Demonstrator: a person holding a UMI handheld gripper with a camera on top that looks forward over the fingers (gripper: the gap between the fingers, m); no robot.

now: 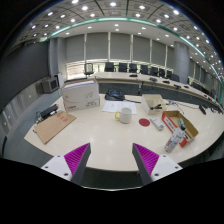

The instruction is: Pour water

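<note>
My gripper (111,158) is open, its two magenta-padded fingers (76,156) spread wide above the near edge of a large pale table (100,135), with nothing between them. Beyond the fingers, near the table's middle, stands a white mug (125,115). A clear bottle (174,140) with a label stands to the right of the right finger. A small red round thing (144,122) lies just right of the mug.
A white printer-like box (81,95) stands at the table's far left. A flat cardboard sheet (54,125) lies at the left, an open orange carton (180,123) and a small cardboard box (153,102) at the right. Desks and chairs (135,70) line the back.
</note>
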